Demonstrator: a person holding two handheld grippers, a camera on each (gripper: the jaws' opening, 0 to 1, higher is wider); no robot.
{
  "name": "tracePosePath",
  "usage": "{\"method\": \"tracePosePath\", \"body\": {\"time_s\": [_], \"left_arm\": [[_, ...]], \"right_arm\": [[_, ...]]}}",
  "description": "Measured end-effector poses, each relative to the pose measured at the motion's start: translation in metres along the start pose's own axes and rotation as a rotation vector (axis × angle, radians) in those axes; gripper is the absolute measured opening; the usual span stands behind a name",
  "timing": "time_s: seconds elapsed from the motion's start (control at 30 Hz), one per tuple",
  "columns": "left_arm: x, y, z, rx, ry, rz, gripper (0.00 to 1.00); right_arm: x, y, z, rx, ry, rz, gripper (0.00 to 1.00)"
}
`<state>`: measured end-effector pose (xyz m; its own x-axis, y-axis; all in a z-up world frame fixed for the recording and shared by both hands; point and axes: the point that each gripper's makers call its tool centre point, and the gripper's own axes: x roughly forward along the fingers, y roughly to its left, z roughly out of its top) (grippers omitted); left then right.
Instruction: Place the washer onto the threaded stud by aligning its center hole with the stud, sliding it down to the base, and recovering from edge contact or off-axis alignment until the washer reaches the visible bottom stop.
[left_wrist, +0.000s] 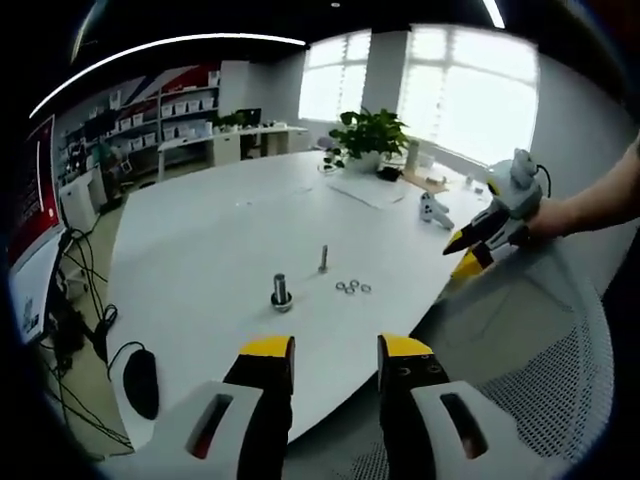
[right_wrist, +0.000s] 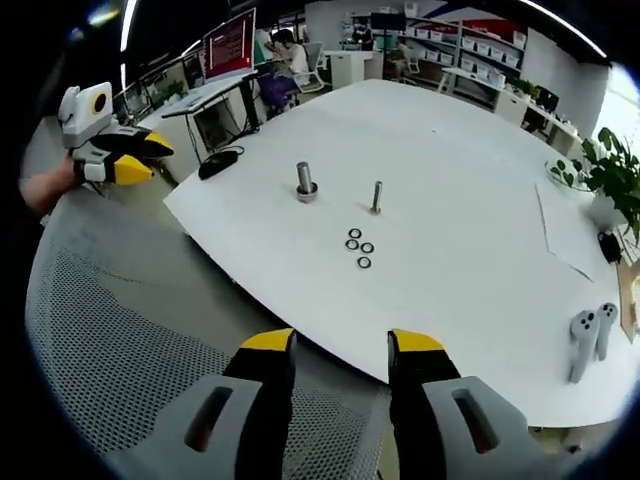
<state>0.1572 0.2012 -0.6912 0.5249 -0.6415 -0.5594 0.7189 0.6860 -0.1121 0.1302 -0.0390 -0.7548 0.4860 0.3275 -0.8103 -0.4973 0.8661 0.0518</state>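
Both grippers hover off the table, over a white mesh chair back (right_wrist: 110, 340), nothing held.

Left gripper (left_wrist: 335, 350): jaws parted with a clear gap, nothing between them. In the right gripper view it shows at far left (right_wrist: 150, 158), a hand (right_wrist: 45, 185) behind it, yellow tips close together there; cannot tell the gap from that angle.

Right gripper (right_wrist: 340, 345): jaws apart, empty. In the left gripper view it comes in from the right (left_wrist: 462, 255), off the table's edge, held by a hand (left_wrist: 545, 215).

Washers (right_wrist: 359, 246): small cluster of four rings lying flat on the white table (right_wrist: 450, 150), a little in from the near curved edge, well apart from both sets of fingers. In the left gripper view the cluster (left_wrist: 352, 288) sits above and between the left fingertips (left_wrist: 268, 348), far ahead of them.

Threaded stud (right_wrist: 376, 196): thin, upright, just beyond the washers, bare. Beside it a thicker stud (right_wrist: 305, 180) stands on a wide round base; in the left gripper view it (left_wrist: 281, 292) is left of the washers, thin one (left_wrist: 323, 258) behind them.

Far side of table: potted plant (left_wrist: 368, 135), two white controllers (right_wrist: 590, 340), paper sheet (left_wrist: 365, 188). A black mouse (left_wrist: 140, 382) lies off the table edge on a lower desk.
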Motion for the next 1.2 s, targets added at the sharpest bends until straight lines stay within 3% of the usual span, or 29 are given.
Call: {"method": "tracePosePath", "body": {"time_s": [0.47,0.8,1.2], "left_arm": [[0.000,0.004,-0.004,-0.008,0.022,0.018,0.30],[-0.001,0.004,-0.008,-0.019,0.030,0.010,0.30],[0.001,-0.001,-0.013,0.025,0.060,0.010,0.30]], "right_arm": [[0.007,0.011,-0.010,-0.046,0.095,0.054,0.43],[0.021,0.002,0.007,-0.104,0.116,0.049,0.43],[0.093,-0.005,0.032,-0.118,0.172,0.077,0.37]]}}
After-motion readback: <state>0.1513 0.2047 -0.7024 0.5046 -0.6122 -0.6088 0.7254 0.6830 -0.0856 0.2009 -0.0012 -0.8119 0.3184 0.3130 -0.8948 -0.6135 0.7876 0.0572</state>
